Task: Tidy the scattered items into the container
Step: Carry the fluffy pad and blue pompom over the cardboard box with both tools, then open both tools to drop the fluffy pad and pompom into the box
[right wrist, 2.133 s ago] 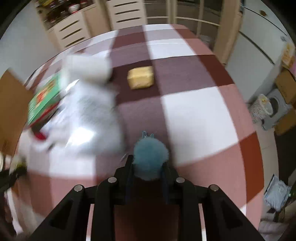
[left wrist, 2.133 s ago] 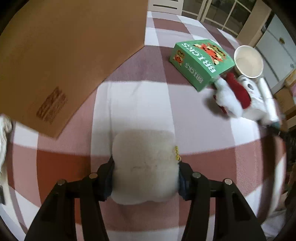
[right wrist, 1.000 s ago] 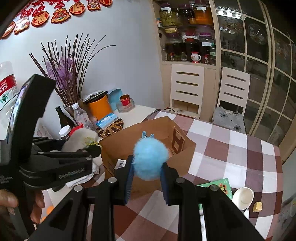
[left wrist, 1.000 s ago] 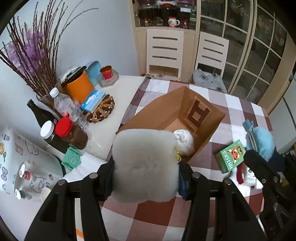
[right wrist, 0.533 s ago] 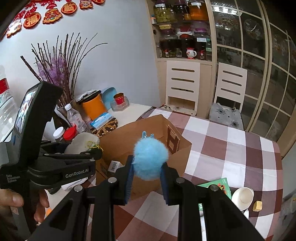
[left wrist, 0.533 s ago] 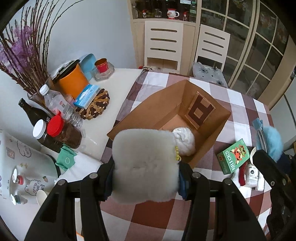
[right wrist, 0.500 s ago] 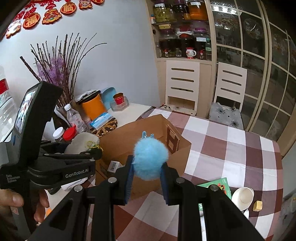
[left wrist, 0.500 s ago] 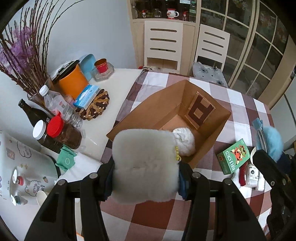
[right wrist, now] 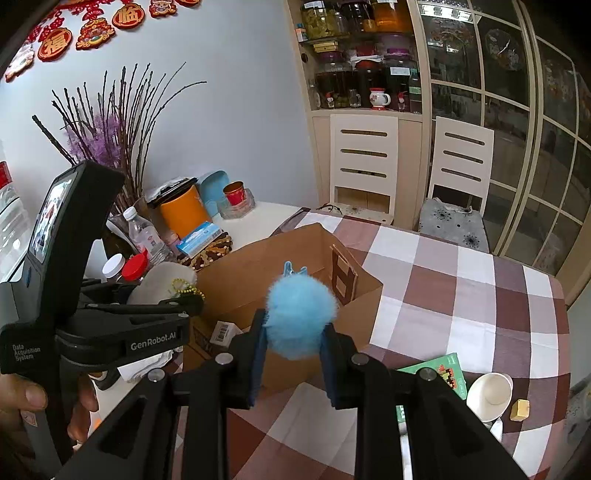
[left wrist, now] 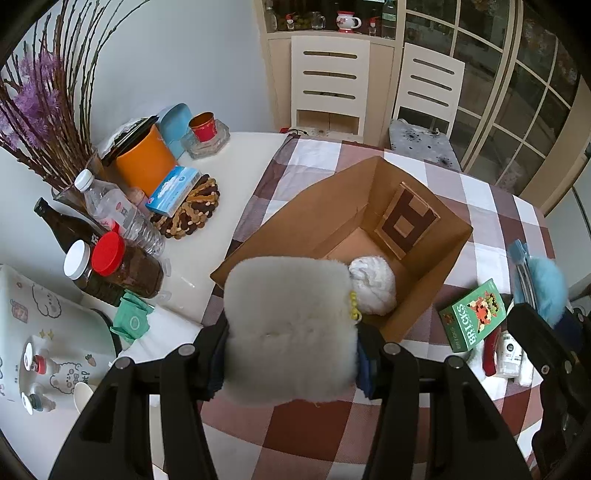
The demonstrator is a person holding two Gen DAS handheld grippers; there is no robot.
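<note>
Left wrist view: left gripper (left wrist: pixel 291 332) clamped white plush pad (left wrist: pixel 290 328), which had drawn nearer cardboard box (left wrist: pixel 448 266); white ball (left wrist: pixel 373 290) already inside, near wall.

Right wrist view: right gripper (right wrist: pixel 293 338) held blue pompom (right wrist: pixel 301 317) as before, near box (right wrist: pixel 362 310) front wall; release likely next.

A pale grey-blue wall (right wrist: pixel 236 110) is filling the view from nine to twelve o'clock, with red paper ornaments (right wrist: pixel 92 26) hanging at eleven. Two cream slatted chairs (right wrist: pixel 364 162) are standing at twelve o'clock against the checked tablecloth (right wrist: pixel 461 295). A glass-fronted cabinet (right wrist: pixel 369 66) is holding jars above them. Gridded glass doors (right wrist: pixel 535 147) are running toward two o'clock. Daylight is falling evenly.
</note>
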